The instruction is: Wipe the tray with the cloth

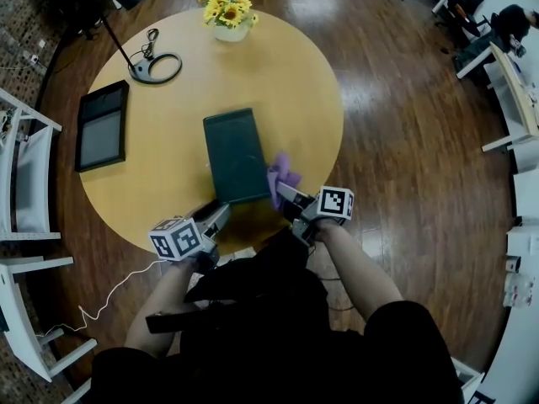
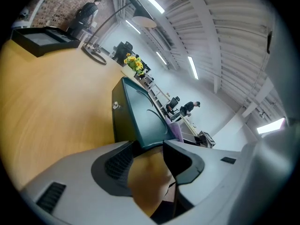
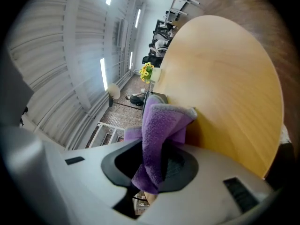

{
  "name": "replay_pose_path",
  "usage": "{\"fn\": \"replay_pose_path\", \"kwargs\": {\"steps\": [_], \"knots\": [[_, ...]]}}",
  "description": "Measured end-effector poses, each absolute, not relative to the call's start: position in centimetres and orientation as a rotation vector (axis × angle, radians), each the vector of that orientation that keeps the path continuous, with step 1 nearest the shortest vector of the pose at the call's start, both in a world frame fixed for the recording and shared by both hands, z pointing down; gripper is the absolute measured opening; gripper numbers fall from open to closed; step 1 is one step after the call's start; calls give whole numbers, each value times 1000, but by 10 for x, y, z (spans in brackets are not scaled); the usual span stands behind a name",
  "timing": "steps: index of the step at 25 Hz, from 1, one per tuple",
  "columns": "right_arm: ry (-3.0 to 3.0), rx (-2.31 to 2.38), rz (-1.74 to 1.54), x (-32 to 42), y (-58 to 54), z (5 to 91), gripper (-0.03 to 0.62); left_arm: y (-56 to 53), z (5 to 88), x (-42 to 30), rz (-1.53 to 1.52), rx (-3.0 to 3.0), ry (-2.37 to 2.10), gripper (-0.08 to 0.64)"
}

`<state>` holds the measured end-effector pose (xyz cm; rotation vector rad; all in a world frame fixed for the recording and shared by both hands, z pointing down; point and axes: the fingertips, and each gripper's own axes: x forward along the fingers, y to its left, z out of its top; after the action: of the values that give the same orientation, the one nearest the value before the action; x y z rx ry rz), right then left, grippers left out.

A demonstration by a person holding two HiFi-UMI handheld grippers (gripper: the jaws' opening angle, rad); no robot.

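A person stands at a round wooden desk (image 1: pixel 295 82) with a two-jaw tool in each hand.

The right gripper (image 1: pixel 285 194) has its jaws clamped on a soft purple fleecy cloth (image 1: pixel 280 173). The cloth bunches out ahead of those jaws and sits against the right long rim of a dark green rectangular tray (image 1: pixel 234 154). The tray lies flat, straight ahead of both pairs of jaws.

The left gripper (image 1: pixel 217 213) has its jaws set wide around the tray's near left corner. They appear to press on the corner from both sides, steadying the tray.

The cloth looks light and limp. It will fold and drag rather than slide, so gripping a gathered fold, as it is gripped now, suits it. The tray looks stiff, smooth and fairly light. It would likely skid on the desk under a wipe, so a corner or rim is the sensible place to hold it.

Well beyond the jaws stand a white pot of yellow sunflowers (image 1: pixel 229 19) and a black desk lamp with a ring base (image 1: pixel 154 66). A flat black rectangular panel (image 1: pixel 103 124) lies far to the left of the left jaws. None of these stands in the way of the tray.
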<state>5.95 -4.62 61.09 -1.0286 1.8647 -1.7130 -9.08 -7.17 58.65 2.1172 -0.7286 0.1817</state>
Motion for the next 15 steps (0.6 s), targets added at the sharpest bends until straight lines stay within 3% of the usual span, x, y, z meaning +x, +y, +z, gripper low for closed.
{"fn": "replay_pose_path", "kwargs": {"steps": [11, 15], "knots": [[1694, -896, -1661, 52, -22, 594, 84, -74, 570, -107, -83, 2059, -775, 179], [1800, -874, -1648, 51, -27, 579, 85, -89, 532, -117, -297, 2066, -754, 137]]}}
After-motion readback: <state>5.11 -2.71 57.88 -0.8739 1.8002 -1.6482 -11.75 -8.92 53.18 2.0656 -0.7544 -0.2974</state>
